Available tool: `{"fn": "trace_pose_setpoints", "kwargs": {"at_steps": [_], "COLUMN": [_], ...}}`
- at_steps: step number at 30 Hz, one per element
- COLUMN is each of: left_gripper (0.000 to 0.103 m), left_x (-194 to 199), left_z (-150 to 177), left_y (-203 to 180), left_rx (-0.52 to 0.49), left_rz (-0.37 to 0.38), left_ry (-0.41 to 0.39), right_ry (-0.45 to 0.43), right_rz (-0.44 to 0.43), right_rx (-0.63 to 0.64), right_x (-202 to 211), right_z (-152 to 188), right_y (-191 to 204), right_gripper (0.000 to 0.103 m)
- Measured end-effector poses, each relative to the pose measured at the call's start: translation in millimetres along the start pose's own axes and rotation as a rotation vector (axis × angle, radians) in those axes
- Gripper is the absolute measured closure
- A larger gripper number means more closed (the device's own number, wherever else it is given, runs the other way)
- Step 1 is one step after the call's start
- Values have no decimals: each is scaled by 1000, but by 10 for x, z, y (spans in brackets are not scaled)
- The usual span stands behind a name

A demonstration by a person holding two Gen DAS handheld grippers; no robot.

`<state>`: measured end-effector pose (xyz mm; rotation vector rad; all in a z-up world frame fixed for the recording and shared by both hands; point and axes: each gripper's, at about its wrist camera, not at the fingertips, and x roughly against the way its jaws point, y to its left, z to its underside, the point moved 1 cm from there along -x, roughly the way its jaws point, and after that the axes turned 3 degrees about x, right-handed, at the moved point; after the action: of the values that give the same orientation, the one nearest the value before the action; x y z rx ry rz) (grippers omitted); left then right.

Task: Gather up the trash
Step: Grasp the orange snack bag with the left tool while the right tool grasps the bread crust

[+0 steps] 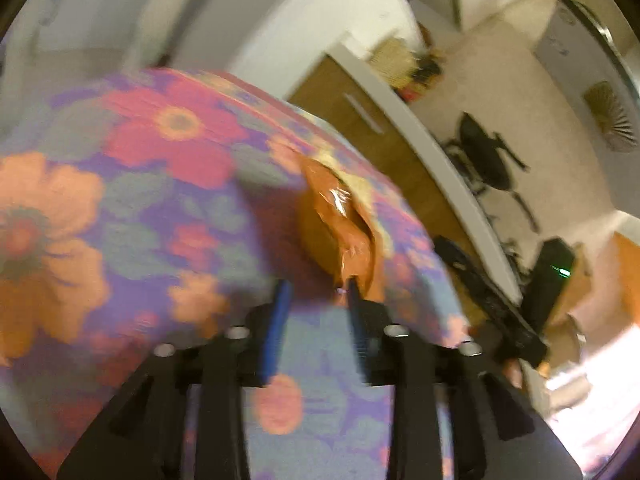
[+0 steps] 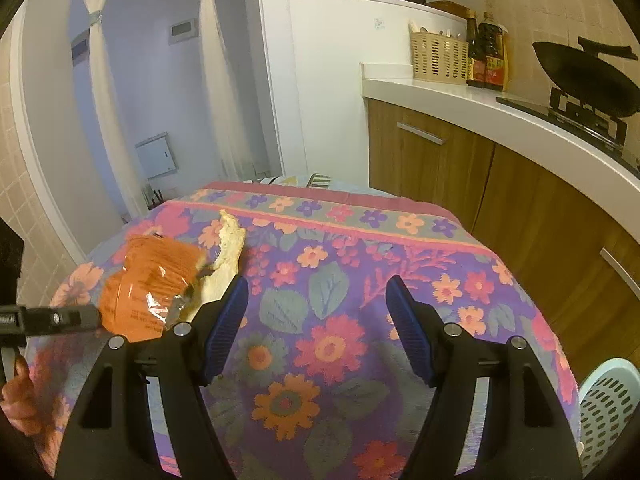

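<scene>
An orange plastic wrapper [image 2: 152, 284] lies crumpled on the flowered tablecloth [image 2: 340, 240], with a pale bread-like piece [image 2: 230, 248] against its far side. My left gripper [image 2: 60, 318] comes in from the left, its tip at the wrapper's near edge. In the blurred left wrist view the wrapper [image 1: 340, 220] sits just beyond the left gripper [image 1: 316, 292]. Its lower corner touches the right fingertip [image 1: 354, 300], and cloth shows between the parted jaws. My right gripper [image 2: 317, 280] stands open over the cloth to the right of the wrapper, with nothing between its fingers.
A white counter [image 2: 460, 92] over wooden cabinets runs along the right, carrying a wicker basket [image 2: 438, 58], two bottles [image 2: 486, 56] and a wok [image 2: 584, 76]. A pale blue perforated basket [image 2: 608, 408] stands low at the right of the table. A hand [image 2: 16, 392] shows at the left edge.
</scene>
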<state>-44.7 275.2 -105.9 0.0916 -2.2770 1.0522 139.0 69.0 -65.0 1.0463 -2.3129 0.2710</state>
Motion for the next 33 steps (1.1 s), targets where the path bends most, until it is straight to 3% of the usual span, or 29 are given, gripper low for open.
{"fn": "trace_pose_setpoints", "kwargs": {"at_steps": [6,8,10,13,15,17,19,25,29,33], "left_gripper": [32,31,33,69,72,86,87,96,96,96], "left_x": [-58,-194,-328,-441,-409,-345,-227,118,222,401], "left_z": [-281,-377,-447,-452,-439,-435,-429,-400,-315,-244], "left_y": [-236,-295,-312,-292,-248,-232,-205,-177,-89,94], "left_rx": [-47,-73,-77,-67,-51,-46,-23,14,35,59], "left_rz": [-34,-75,-79,-87,-70,-27,73,274,250,180], "left_ry": [-45,-40,-23,-3,-28,-45,-62,-126,-128,-113], "right_ry": [32,32,31,37,38,43,47,75,104,197], "right_rz": [-36,-29,-34,-43,-59,-63,-66,-65,-80,-162], "right_rx": [66,99,109,103,99,105,112,134,157,111], "right_x": [-32,-26,-17,-25,-25,-36,-47,-99,-138,-286], "right_z": [10,27,41,48,48,48,51,59,55,-28], "right_y": [151,211,230,220,215,226,248,294,353,411], "right_gripper": [36,36,36,36,36,36,36,36,36,36]}}
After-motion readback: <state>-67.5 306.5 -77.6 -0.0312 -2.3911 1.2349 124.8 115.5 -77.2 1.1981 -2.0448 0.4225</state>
